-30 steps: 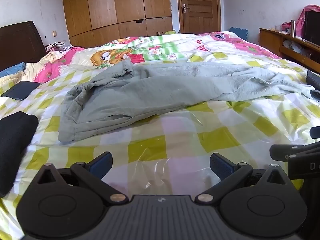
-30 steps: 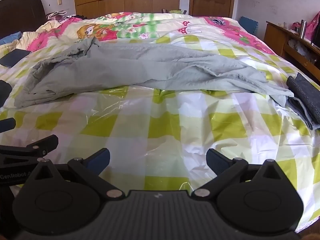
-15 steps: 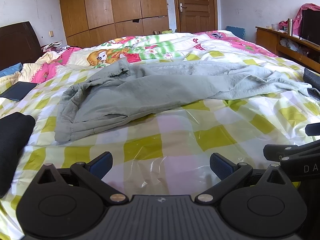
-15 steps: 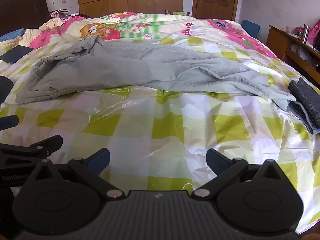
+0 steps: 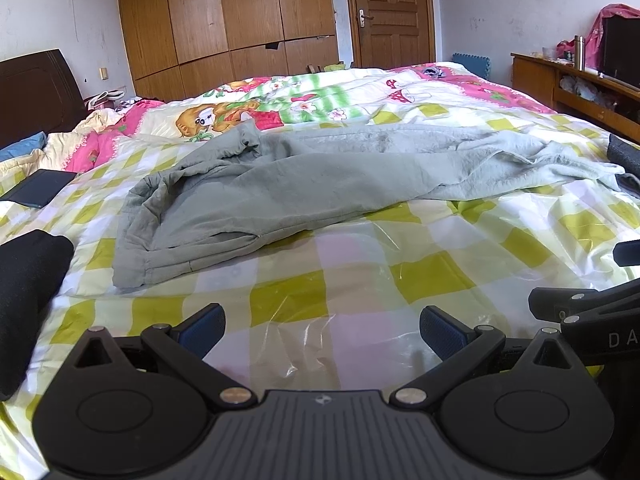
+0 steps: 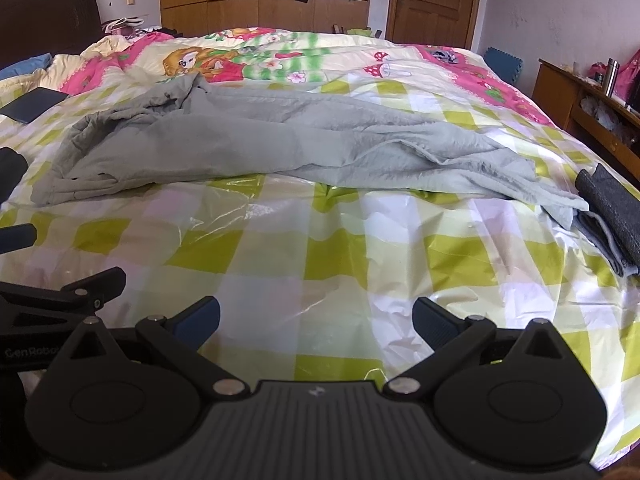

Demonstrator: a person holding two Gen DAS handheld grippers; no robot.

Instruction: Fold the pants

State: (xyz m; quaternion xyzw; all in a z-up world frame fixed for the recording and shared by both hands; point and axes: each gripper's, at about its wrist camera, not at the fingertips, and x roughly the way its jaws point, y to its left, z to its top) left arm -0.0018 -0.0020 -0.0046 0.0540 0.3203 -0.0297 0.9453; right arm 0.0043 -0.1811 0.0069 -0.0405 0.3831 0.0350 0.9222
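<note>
Compared to a second ago both cameras sit a bit higher and further back, so the pants (image 5: pixel 304 184) look lower in frame with more wall and wardrobe above; the pants themselves haven't budged. They're grey-green, soft and rumpled, unfolded, stretched sideways across the middle of the bed with the bunched waistband end on the left and the legs trailing off right.

The left gripper (image 5: pixel 320 328) is spread wide with nothing between its blue-padded fingers (image 5: pixel 202 326), hanging over bare sheet well short of the pants. Same for the right gripper (image 6: pixel 316 320): released, empty, over the sheet near the bed edge.

The views differ a bit. The left one catches a black rounded cloth lump (image 5: pixel 28 300) at its left edge, which the right view only clips. The right view shows a folded dark grey cloth (image 6: pixel 612 216) lying just beside the leg end of the pants, apparently touching it; the left view only gets a sliver. Each camera also sees part of the other gripper poking in from the side.

The pants lie on a glossy, crinkly plastic sheet (image 6: pixel 320 256) in a yellow-green, white and pale pink check. Behind it is a cartoon quilt (image 5: pixel 280 108) in pink and green. A dark flat rectangular thing (image 5: pixel 38 194) sits at the far left. Further back there's a dark headboard (image 5: pixel 36 92), a wood wardrobe (image 5: pixel 224 28), a panelled door (image 5: pixel 392 12) and a wooden shelf unit (image 6: pixel 592 108) along the right wall with a metal flask on it.
</note>
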